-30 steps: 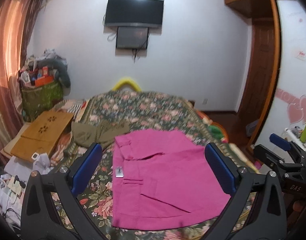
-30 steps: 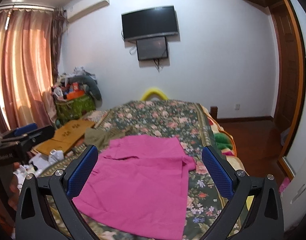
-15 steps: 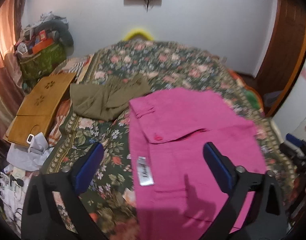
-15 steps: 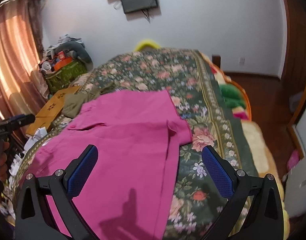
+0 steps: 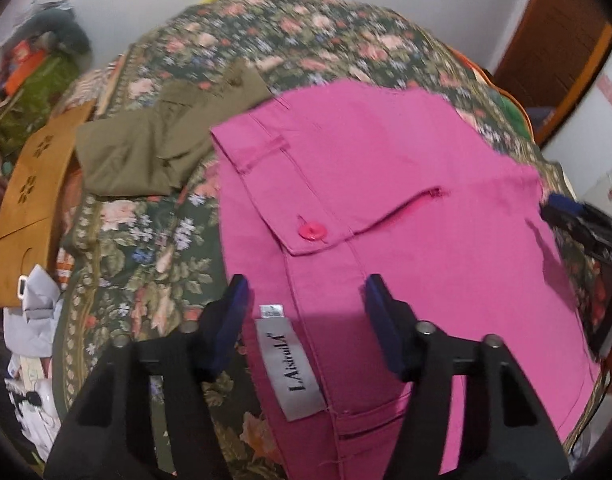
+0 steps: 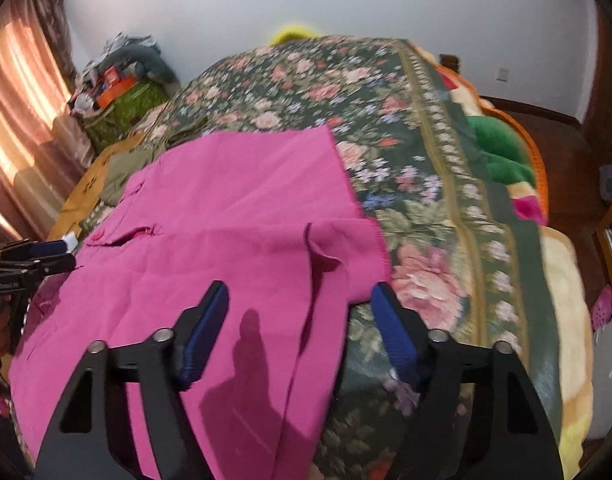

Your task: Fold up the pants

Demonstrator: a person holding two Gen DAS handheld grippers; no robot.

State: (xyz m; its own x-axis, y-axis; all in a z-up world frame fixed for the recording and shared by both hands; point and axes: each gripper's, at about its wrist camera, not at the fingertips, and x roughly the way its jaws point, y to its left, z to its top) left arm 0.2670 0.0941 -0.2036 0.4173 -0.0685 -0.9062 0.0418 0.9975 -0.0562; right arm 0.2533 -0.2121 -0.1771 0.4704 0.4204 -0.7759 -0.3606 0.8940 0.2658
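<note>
stage: start, no fold made | bright pink cotton pants (image 5: pixel 386 184) lie flat on floral bed (image 6: pixel 426 152) | left tongs (image 5: pixel 303 300), right tongs (image 6: pixel 301 308) closing over near edge, pinching nothing | left: all folds

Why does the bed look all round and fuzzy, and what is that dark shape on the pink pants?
Both views bulge because of fisheye lenses; the bed is smeared by motion blur in both; in the right view the dark shape on the pants is a shadow.
</note>
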